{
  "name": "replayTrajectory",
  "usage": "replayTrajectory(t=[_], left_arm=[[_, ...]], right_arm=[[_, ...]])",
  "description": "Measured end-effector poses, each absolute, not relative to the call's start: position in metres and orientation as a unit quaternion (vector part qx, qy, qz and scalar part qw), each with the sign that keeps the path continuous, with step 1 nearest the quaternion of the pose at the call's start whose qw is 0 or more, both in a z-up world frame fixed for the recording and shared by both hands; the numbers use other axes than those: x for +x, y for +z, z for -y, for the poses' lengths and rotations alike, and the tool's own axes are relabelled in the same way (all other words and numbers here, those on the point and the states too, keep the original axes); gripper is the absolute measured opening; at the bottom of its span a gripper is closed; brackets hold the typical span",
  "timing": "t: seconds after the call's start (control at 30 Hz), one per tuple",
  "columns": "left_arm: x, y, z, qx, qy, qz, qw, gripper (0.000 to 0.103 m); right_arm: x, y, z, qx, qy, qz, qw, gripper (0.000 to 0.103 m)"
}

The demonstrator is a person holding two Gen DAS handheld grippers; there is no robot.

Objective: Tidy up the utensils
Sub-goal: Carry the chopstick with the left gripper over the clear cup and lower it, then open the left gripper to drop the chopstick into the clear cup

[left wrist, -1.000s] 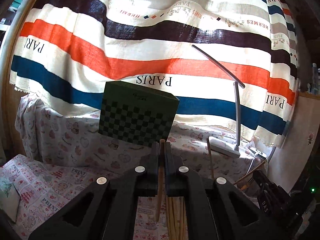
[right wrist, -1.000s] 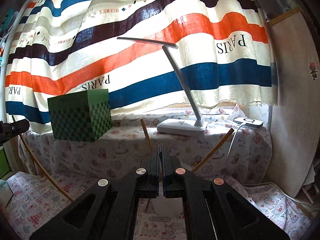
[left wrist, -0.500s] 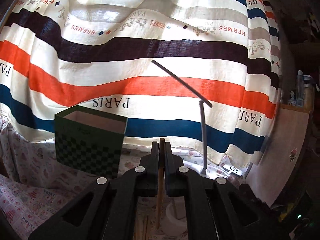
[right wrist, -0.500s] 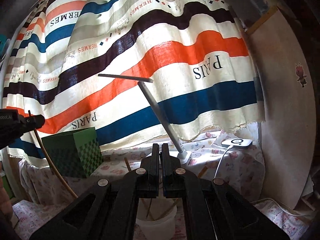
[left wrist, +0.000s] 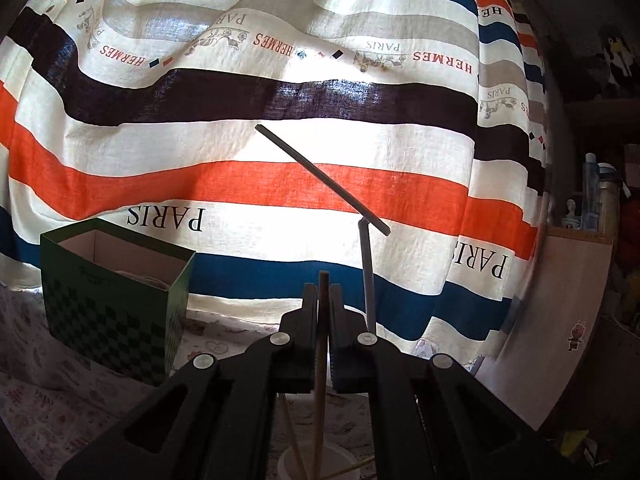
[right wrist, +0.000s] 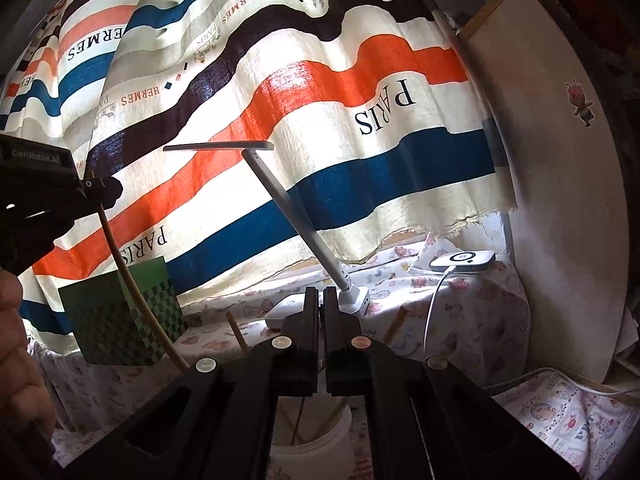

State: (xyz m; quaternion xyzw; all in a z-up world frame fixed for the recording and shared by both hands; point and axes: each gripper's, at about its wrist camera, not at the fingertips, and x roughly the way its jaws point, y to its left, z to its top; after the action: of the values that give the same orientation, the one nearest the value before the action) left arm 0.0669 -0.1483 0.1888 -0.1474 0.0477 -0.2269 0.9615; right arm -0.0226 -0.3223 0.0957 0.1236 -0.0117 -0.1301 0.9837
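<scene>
Left gripper [left wrist: 323, 300] around upright chopstick [left wrist: 320, 400].

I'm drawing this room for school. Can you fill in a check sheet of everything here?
Surface: printed cloth covers it.
Job's things: white cup holding wooden chopsticks; one chopstick upright in the left hand-held gripper.
Clutter: green checked box, open on top; desk lamp; white charger pad.
Grippers: left shut on the chopstick; right hand-held gripper shut, whether it grips anything cannot be told.
Cables: white cable from the pad.
Surroundings: striped curtain behind.
</scene>
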Motion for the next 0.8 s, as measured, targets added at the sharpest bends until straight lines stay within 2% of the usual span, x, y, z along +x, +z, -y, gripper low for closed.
replayTrajectory(t=[0.23, 0.33, 0.57, 0.7, 0.8], left_arm=[[0.082, 0.164, 0.151, -0.156, -0.204, -0.046, 0.965, 0.004], [0.094, 0.142, 0.152, -0.177, -0.203, -0.073, 0.96, 0.004], [0.103, 0.122, 0.153, -0.163, -0.219, -0.121, 0.954, 0.004], [0.088, 0.116, 0.151, -0.13, -0.205, -0.091, 0.966, 0.004], [0.09, 0.11, 0.149, -0.126, -0.204, -0.106, 0.965, 0.004]], right_arm=[[-0.012, 0.091, 0.332, 0.135, -0.137, -0.003, 0.981, 0.002], [-0.009, 0.087, 0.333, 0.137, -0.138, -0.013, 0.981, 0.002], [0.013, 0.07, 0.336, 0.151, -0.108, -0.086, 0.979, 0.002], [0.019, 0.06, 0.341, 0.196, -0.08, -0.116, 0.97, 0.002], [0.024, 0.053, 0.345, 0.218, -0.069, -0.135, 0.964, 0.002]])
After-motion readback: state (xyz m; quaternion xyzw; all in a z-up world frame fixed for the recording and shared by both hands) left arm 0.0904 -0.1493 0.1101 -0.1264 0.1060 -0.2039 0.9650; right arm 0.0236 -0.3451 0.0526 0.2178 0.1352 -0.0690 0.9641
